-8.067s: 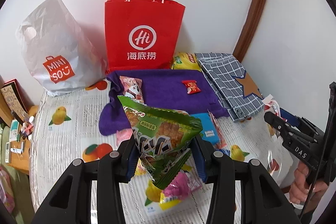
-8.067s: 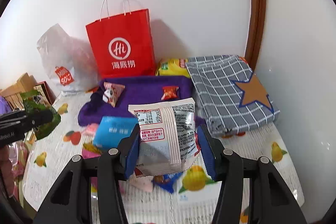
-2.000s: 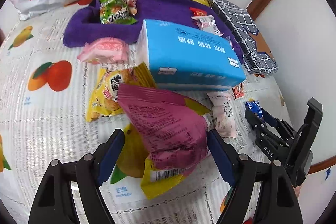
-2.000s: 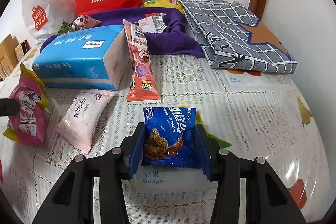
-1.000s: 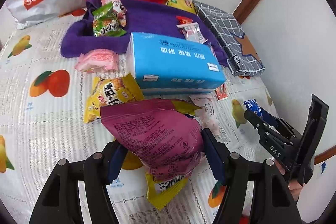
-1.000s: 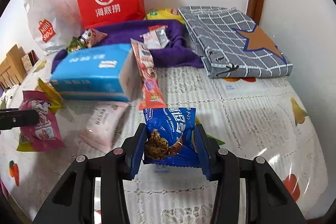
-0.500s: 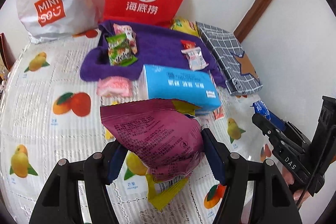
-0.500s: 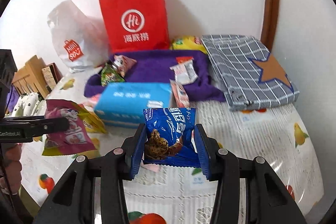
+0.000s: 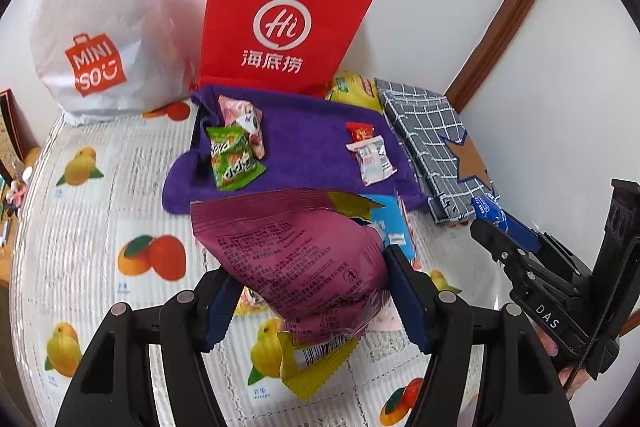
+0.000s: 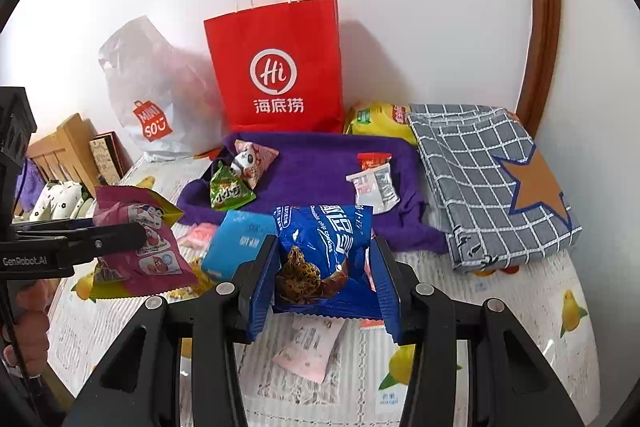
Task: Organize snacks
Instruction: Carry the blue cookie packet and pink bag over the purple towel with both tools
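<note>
My left gripper [image 9: 316, 291] is shut on a magenta snack bag [image 9: 296, 259] and holds it above the table; the same bag [image 10: 140, 247] shows at the left of the right wrist view. In my right gripper [image 10: 326, 277], a blue cookie packet [image 10: 324, 247] is clamped, raised over the table; its tip [image 9: 486, 209] pokes out in the left wrist view. A purple cloth [image 9: 308, 151] at the back carries a green snack [image 9: 232, 159], a pink cartoon packet [image 9: 244, 119], a small red packet [image 9: 360, 131] and a white packet [image 9: 372, 159].
A red paper bag [image 9: 280, 23] and a white plastic bag [image 9: 96, 43] stand against the wall. A yellow packet [image 10: 378, 121] and a grey checked cloth [image 10: 488, 183] lie at the right. A blue tissue pack [image 10: 236, 247] and pale pink packets [image 10: 308, 347] rest on the fruit-print tablecloth [image 9: 80, 219].
Both grippers have risen with their packets still clamped, and the views have tilted up, so the bags, wall and purple cloth now fill more of the frames.
</note>
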Tool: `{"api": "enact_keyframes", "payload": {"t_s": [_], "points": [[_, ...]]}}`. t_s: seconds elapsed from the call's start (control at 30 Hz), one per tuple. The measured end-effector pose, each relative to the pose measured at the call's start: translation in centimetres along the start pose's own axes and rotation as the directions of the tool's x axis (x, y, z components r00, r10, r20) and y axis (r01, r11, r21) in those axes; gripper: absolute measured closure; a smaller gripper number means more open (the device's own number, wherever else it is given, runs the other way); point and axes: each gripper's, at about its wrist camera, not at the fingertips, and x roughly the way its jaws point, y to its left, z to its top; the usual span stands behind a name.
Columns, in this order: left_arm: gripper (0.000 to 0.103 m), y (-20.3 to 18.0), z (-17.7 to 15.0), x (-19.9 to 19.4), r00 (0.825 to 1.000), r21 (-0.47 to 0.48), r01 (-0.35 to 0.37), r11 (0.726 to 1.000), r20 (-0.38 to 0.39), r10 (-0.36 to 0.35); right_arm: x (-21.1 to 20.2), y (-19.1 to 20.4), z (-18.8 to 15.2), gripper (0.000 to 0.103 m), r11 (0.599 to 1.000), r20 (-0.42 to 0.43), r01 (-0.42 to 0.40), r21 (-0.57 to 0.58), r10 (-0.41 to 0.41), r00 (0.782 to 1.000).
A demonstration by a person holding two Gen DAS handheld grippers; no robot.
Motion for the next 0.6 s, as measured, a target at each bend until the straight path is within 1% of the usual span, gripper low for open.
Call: {"api": "enact_keyframes", "payload": {"t_s": [0.23,0.6], "points": [[0.036,0.0,1.6,0.2,1.0,0.013,0.001,1.0,0.005,-0.001,0.4,-0.3,1.2,0.057,1.0,0.002,0.012,0.015,-0.012,1.0],[0.036,0.1,3.0,0.5,1.0,0.021,0.0,1.0,0.017,-0.001,1.4,-0.6,3.0,0.057,0.999,0.005,0.031,0.02,-0.031,0.999]]}}
